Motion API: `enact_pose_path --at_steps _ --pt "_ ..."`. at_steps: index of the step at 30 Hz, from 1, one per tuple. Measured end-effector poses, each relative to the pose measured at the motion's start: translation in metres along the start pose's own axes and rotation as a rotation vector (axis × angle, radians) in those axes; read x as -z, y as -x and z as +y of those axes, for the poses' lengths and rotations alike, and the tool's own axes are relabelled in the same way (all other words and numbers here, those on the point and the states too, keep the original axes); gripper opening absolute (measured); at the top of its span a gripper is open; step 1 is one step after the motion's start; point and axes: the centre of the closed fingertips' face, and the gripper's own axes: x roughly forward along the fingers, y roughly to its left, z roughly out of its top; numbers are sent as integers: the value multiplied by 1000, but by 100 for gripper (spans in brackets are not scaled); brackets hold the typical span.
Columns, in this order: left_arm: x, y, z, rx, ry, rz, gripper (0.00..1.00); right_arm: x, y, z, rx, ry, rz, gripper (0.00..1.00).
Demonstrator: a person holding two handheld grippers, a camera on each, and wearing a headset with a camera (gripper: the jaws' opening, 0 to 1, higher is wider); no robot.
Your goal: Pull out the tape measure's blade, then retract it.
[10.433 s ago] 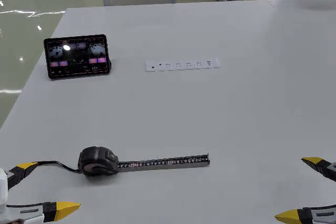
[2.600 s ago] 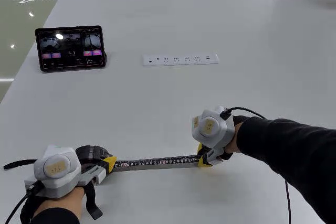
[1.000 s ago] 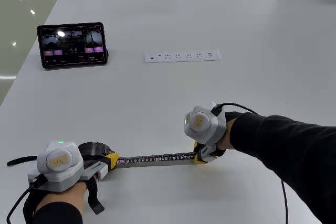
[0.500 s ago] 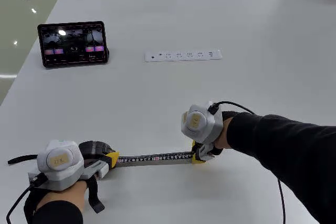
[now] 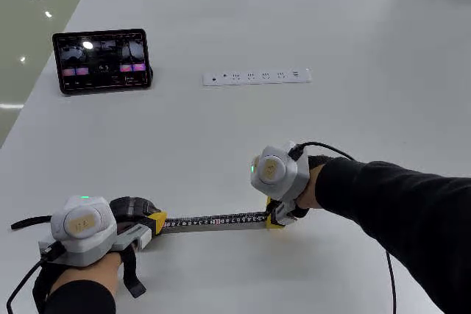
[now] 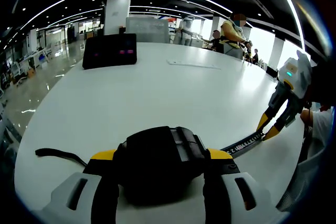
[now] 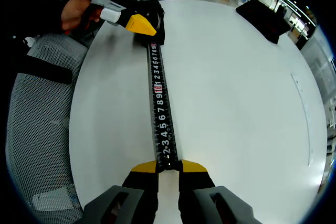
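I log a lit tablet (image 5: pixel 103 60) propped at the white table's (image 5: pixel 368 56) far left; a white power strip (image 5: pixel 256 76) lies flat to its right, well apart.

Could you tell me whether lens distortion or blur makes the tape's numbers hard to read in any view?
Right gripper view: the black numbered tape blade is sharp and readable, though fisheye bows the white table. Head view: undistorted, but numerals too small. Left gripper view: print barely legible.

Left hand-held gripper (image 5: pixel 149 223) lies level, jaws clamped on both sides of the tape measure case (image 6: pixel 157 163), hand (image 5: pixel 87 277) behind it. Right hand-held gripper (image 5: pixel 274 219) is well apart to its right, tips pointing down, jaws pinched on the blade (image 7: pixel 160 103) end. Dark sleeve (image 5: pixel 390 204) trails behind it.
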Motion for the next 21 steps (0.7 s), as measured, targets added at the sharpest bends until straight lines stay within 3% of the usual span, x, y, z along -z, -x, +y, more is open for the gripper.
enact_pose_path --at_steps 3,21 --pt "0 0 0 2 -1 1 61 0 0 1 3 25 3 10" --pt "0 -1 0 5 6 3 61 -6 -3 0 3 -4 -31 10"
